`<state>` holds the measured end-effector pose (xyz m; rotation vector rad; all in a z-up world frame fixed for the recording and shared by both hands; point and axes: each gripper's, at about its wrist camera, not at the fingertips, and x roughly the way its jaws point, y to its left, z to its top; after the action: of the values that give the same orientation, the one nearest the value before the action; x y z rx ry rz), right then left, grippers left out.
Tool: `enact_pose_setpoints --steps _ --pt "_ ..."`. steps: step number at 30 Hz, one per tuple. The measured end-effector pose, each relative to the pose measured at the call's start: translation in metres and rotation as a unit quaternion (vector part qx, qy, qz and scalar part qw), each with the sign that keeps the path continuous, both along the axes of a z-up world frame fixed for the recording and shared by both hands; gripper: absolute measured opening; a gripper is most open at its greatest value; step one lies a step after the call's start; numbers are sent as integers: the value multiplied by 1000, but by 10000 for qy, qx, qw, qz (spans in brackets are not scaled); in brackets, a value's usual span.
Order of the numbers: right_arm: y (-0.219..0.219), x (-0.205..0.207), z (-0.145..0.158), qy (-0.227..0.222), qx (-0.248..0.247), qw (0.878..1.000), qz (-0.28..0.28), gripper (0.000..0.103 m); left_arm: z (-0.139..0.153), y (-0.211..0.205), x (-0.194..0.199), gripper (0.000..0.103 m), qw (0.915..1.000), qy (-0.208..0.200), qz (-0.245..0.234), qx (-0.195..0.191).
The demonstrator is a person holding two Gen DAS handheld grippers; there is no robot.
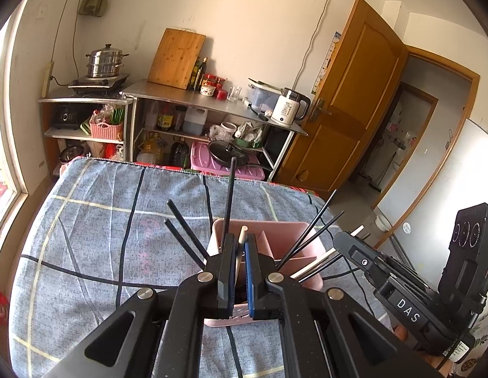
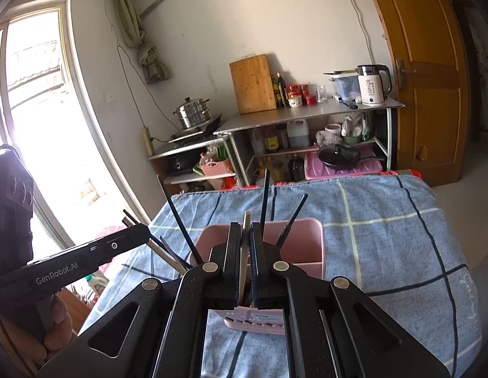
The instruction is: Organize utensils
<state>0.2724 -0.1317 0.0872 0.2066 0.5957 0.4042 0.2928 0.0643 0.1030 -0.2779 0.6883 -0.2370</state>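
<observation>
A pink utensil holder [image 1: 294, 245] with inner dividers stands on the blue checked cloth; it also shows in the right wrist view [image 2: 307, 245]. Several black chopsticks [image 1: 310, 233] lean out of it. My left gripper [image 1: 241, 239] is over the holder, its jaws closed on a light wooden chopstick [image 1: 242, 236] that points up between them. My right gripper [image 2: 245, 230] is also over the holder and shut on a light wooden chopstick [image 2: 245, 252]. Each gripper shows from the side in the other's view, the right one [image 1: 363, 252] and the left one [image 2: 118, 245].
The table is covered with a blue checked cloth [image 1: 102, 220]. Behind it stand metal shelves [image 1: 212, 104] with a cutting board, bottles, a kettle [image 1: 289, 107], a steamer pot [image 1: 105, 61] and a pan. A wooden door [image 1: 354, 100] stands open at right. A window is at left.
</observation>
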Motion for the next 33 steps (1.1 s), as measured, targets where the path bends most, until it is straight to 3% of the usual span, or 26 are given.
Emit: enact_pose_setpoints --steps 11,20,33 --pt "2 2 -13 210 -188 9995 120 7 -16 -3 1 6 9996 135 45 235" --pt "-9 -16 1 30 -128 9998 136 12 -5 -3 -17 19 9993 -16 97 361" --pt "-30 -78 10 -241 -88 9996 111 22 -2 -18 -95 30 9981 -361 44 489"
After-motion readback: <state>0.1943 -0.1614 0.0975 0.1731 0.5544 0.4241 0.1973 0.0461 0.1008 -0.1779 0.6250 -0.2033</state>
